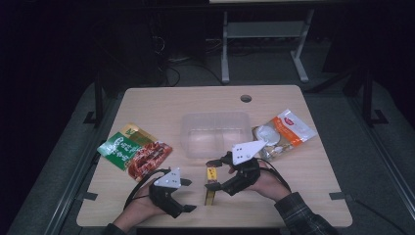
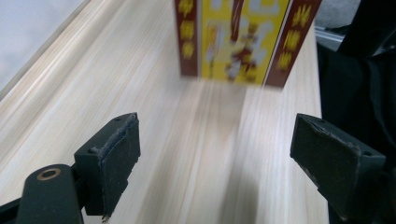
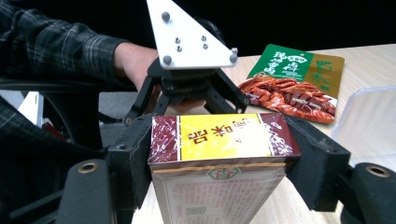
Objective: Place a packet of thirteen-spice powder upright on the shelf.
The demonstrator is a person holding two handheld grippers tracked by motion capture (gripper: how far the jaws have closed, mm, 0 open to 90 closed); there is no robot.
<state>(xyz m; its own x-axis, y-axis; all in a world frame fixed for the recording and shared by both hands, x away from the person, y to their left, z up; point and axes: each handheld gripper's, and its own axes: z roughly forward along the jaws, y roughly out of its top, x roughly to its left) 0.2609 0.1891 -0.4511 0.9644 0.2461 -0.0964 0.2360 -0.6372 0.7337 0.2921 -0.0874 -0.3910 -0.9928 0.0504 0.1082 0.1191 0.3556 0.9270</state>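
Nearest the person, the pale wood-grain table point(image 1: 303, 196) runs smooth and matte to its rounded near edge, where two forearms come in, the right one in a plaid sleeve point(image 1: 303, 215). The left gripper point(image 1: 188, 195) rests at near left; its jaws stand wide apart with nothing between them, the rough black pads point(image 2: 122, 151) clear of the bare tabletop. Just right of it, the right gripper point(image 1: 211, 174) is clamped on a slim rectangular carton point(image 1: 211, 188), yellow with maroon borders and wrapped in glossy film; the jaws press its two narrow sides, and the carton lies on the table near the middle of the near edge, its long axis running near to far. Each gripper carries a flat grey three-cornered plate point(image 1: 247, 151).

Farther back at the left lies a flat, shiny green-and-red snack pouch point(image 1: 134, 151). At centre stands a clear plastic tub point(image 1: 215, 133), rectangular with rounded corners. To its right lies a crinkled white-and-orange food packet point(image 1: 285, 133). A round cable hole point(image 1: 245, 98) pierces the far edge. Beyond, the room is dark: grey floor point(image 1: 259, 68), a white metal desk frame point(image 1: 264, 39) and black cables.
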